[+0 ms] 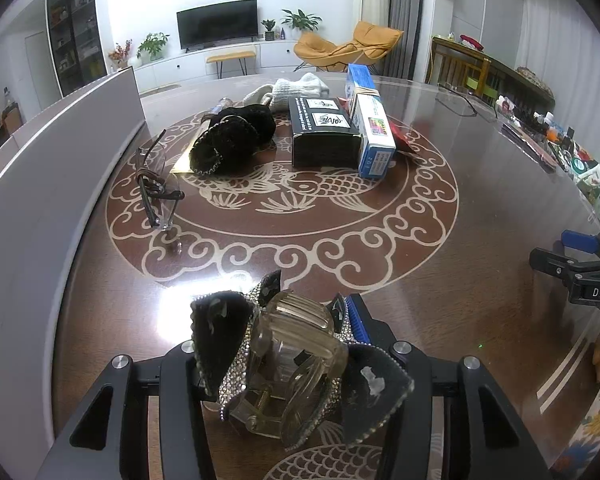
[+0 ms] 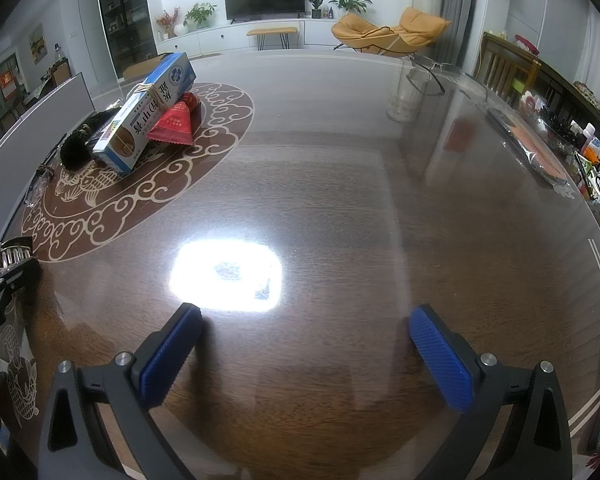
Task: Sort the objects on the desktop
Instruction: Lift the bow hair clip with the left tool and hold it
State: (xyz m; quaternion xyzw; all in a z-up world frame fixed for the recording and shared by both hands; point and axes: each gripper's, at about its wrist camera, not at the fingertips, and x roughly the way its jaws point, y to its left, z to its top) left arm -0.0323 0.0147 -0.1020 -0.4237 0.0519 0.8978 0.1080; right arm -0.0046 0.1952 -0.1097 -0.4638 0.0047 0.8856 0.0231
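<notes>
Left wrist: my left gripper (image 1: 288,364) gripped hair clip (image 1: 300,356) for sorting | right gripper (image 2: 304,356) wide, empty, waiting over near table (image 2: 340,200).

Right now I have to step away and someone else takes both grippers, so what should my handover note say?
Left gripper: shut on the rhinestone bow hair claw, held above the table.
Right gripper: open, empty, over bare table.
Clustered on the table's fish medallion: black fuzzy hair accessories, black box, blue-and-white box, red packet, white knit item. Folded glasses lie left of them; another pair sits at the far right edge.
Done: hair claw picked up.
Left: place it, then sort everything else.
</notes>
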